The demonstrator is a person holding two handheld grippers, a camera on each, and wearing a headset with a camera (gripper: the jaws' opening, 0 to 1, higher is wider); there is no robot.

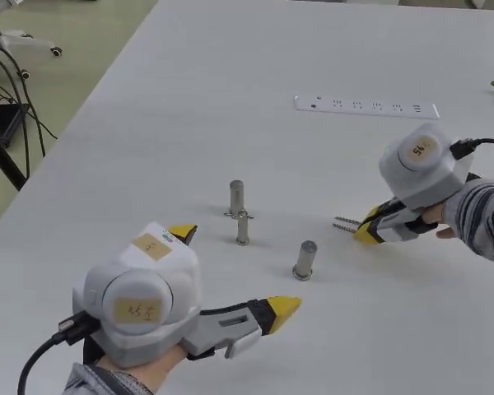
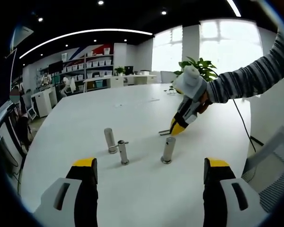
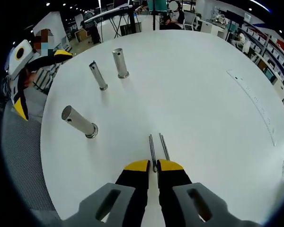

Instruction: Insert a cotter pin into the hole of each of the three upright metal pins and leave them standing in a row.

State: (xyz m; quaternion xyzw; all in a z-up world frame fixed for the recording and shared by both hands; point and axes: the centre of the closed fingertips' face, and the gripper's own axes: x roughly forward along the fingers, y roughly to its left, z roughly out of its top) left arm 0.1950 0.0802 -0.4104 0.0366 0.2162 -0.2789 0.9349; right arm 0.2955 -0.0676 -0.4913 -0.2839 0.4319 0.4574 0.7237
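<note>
At right claw (image 3: 155, 165), two-legged cotter pin (image 3: 152, 149)

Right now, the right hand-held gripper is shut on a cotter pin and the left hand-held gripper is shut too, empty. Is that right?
No. The left hand-held gripper is open, jaws wide apart in the left gripper view, and empty. The right hand-held gripper is shut on a cotter pin.

Head of cotter pin (image 3: 156, 145) hidden between right gripper (image 3: 154, 166) jaws

Open office, white table (image 1: 230, 99)
Windows (image 2: 217, 42) at one o'clock, shelves (image 2: 92, 64) at eleven, ceiling lights (image 2: 100, 3) above
</note>
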